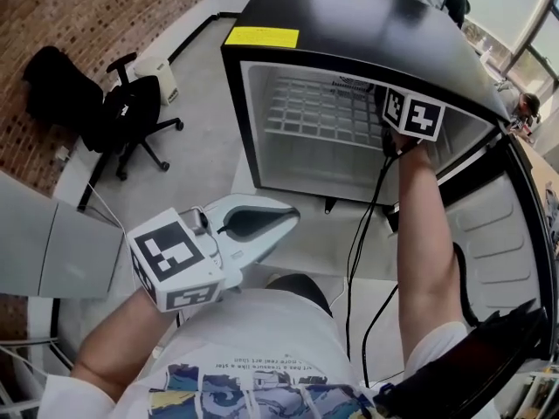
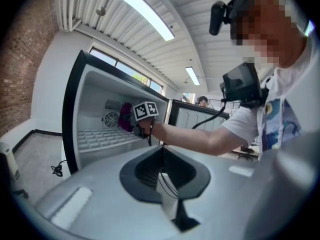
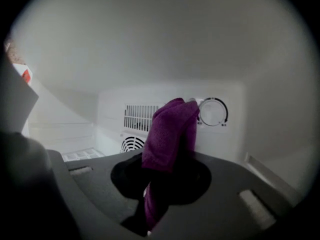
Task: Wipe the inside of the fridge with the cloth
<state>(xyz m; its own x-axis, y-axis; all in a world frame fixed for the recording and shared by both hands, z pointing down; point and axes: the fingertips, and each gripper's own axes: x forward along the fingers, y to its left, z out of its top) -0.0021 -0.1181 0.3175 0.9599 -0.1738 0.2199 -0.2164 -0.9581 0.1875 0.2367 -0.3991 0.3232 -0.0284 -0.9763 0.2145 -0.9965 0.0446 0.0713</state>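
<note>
A small black fridge (image 1: 349, 24) stands open, with a white inside and a wire shelf (image 1: 319, 112). My right gripper (image 1: 390, 112) reaches into its upper right part; the marker cube hides the jaws from the head view. In the right gripper view it (image 3: 162, 176) is shut on a purple cloth (image 3: 170, 131), which stands up close to the back wall, beside the thermostat dial (image 3: 213, 112) and the vent grille (image 3: 139, 117). The left gripper view shows the cloth (image 2: 125, 123) bunched at that back wall. My left gripper (image 1: 262, 221) hangs outside, low in front of the fridge, shut and empty (image 2: 167, 184).
The fridge door (image 1: 502, 225) hangs open at the right. A black cable (image 1: 360, 243) drops from the right gripper to the floor. A black office chair (image 1: 131, 116) stands at the left by a brick wall (image 1: 87, 11). A person (image 1: 527, 105) sits far right.
</note>
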